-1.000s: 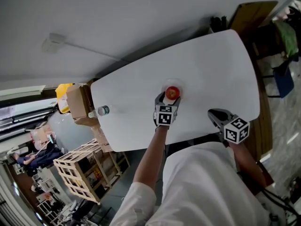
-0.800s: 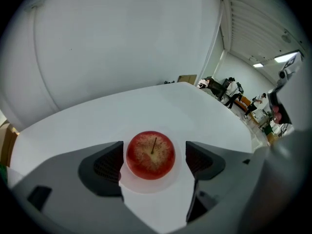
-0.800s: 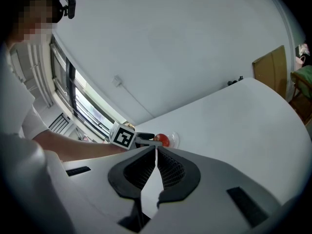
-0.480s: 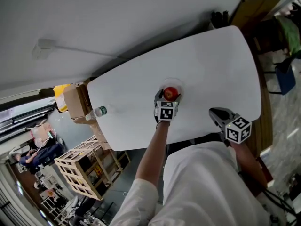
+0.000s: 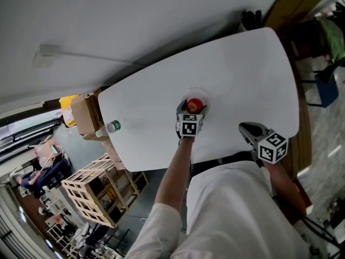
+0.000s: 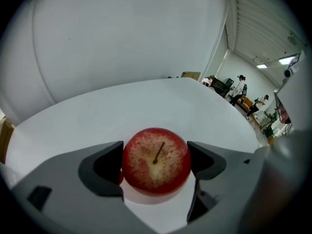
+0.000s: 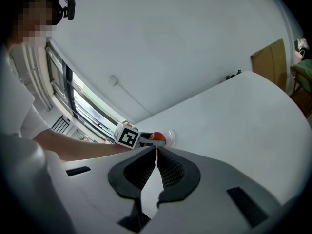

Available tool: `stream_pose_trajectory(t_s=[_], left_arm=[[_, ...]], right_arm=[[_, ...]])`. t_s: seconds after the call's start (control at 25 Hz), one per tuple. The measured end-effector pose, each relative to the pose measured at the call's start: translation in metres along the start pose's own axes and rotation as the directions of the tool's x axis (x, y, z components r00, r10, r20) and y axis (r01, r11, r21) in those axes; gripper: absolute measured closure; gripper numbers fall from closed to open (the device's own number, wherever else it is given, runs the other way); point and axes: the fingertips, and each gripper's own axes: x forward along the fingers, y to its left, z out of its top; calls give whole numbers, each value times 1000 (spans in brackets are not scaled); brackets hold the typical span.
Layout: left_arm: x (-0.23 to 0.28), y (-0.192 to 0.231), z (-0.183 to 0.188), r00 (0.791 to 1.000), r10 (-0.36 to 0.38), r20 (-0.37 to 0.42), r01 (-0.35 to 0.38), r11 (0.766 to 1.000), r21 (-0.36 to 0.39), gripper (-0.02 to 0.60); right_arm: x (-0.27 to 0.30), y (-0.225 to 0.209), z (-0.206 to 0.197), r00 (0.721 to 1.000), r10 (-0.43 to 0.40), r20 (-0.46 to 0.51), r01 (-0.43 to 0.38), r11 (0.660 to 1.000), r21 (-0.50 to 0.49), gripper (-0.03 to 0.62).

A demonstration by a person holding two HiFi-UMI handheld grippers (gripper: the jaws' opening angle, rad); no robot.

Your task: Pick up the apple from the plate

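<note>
A red apple point(image 5: 194, 104) with its stem up rests on a small clear plate point(image 5: 201, 94) in the middle of the white table point(image 5: 242, 74). My left gripper point(image 5: 193, 108) reaches steeply down over it. In the left gripper view the apple point(image 6: 156, 152) fills the gap between the two dark pads point(image 6: 105, 168), which flank its sides. The jaws have just been opening and stand wide, with the apple between them and still resting on the plate. My right gripper point(image 5: 249, 131) hovers at the table's near edge; in the right gripper view its pads point(image 7: 156, 151) meet, with nothing held.
A water bottle point(image 5: 110, 127) lies at the table's left edge beside a cardboard box point(image 5: 81, 115). A wooden crate point(image 5: 91, 196) stands on the floor below. A brown board point(image 5: 288, 12) leans beyond the far right corner.
My left gripper has sunk lower around the apple, its jaws now on either side of the fruit. The right gripper has stayed where it was.
</note>
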Motion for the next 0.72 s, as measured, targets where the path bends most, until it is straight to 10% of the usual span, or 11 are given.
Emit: stream_pose_trajectory(t_s=[0.72], left_arm=[[-56, -9, 25, 986, -63, 155, 75, 995, -70, 176]], right_arm=[[11, 24, 10, 999, 44, 14, -44, 997, -58, 556]])
